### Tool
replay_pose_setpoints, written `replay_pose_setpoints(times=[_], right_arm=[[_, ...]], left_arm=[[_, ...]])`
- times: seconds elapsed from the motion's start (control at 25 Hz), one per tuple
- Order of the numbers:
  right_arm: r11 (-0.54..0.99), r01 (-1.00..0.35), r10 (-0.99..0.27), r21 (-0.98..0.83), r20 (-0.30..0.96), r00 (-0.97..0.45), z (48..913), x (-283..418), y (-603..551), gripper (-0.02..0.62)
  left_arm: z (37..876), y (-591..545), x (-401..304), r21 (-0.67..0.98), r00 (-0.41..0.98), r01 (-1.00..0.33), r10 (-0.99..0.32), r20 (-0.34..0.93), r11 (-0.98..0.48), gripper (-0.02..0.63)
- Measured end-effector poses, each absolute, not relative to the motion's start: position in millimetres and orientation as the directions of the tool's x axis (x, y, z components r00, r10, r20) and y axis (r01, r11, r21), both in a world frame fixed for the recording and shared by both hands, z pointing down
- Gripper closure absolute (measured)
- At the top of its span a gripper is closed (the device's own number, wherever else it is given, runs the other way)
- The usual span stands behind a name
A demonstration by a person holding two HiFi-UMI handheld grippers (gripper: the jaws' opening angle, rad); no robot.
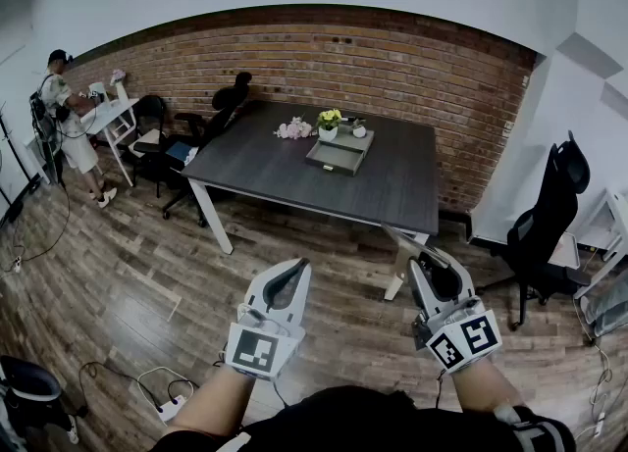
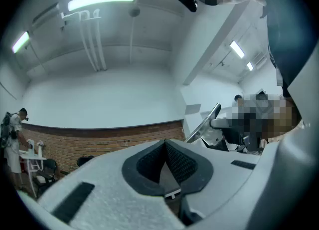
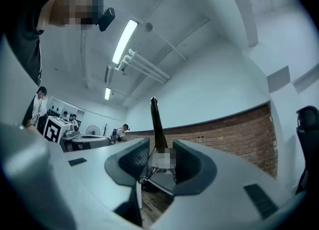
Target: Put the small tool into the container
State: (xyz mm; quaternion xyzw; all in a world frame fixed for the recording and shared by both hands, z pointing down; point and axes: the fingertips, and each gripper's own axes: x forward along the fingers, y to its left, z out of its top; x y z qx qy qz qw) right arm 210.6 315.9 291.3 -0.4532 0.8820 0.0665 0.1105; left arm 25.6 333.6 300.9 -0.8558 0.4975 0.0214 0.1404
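The small tool (image 1: 400, 241) is a thin metal strip, and my right gripper (image 1: 424, 266) is shut on it, held over the wooden floor short of the table. In the right gripper view the small tool (image 3: 157, 121) stands up between the jaws of that right gripper (image 3: 160, 146). It also shows as a slanted shiny blade, the small tool (image 2: 203, 125), in the left gripper view. My left gripper (image 1: 297, 266) is shut with nothing in it; its tips meet in the left gripper (image 2: 165, 144). The container, a grey tray (image 1: 340, 154), lies far off on the dark table (image 1: 294, 175).
A potted plant (image 1: 329, 124), pink flowers (image 1: 293, 128) and a small pot (image 1: 359, 129) sit by the tray. Black office chairs (image 1: 218, 112) stand left of the table, another (image 1: 549, 220) at the right. A person (image 1: 67, 117) stands at a white desk. A power strip (image 1: 169, 405) lies on the floor.
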Motion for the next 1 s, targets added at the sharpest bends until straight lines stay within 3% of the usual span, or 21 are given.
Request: replay_pose_setpoints(times=[0.6, 1.0], right_arm=[[0.586, -0.811, -0.785, 0.001, -0.248, -0.568, 292.1, 218.1, 313.0, 0.453], [0.577, -0.817, -0.793, -0.001, -0.240, -0.560, 294.5, 189.7, 304.3, 0.453]], left_arm=[[312.0, 326.9, 33.0, -0.206, 0.506, -0.856, -0.850, -0.146, -0.474, 0.598], [308.3, 321.8, -1.3, -0.192, 0.506, -0.858, -0.848, -0.160, -0.476, 0.598]])
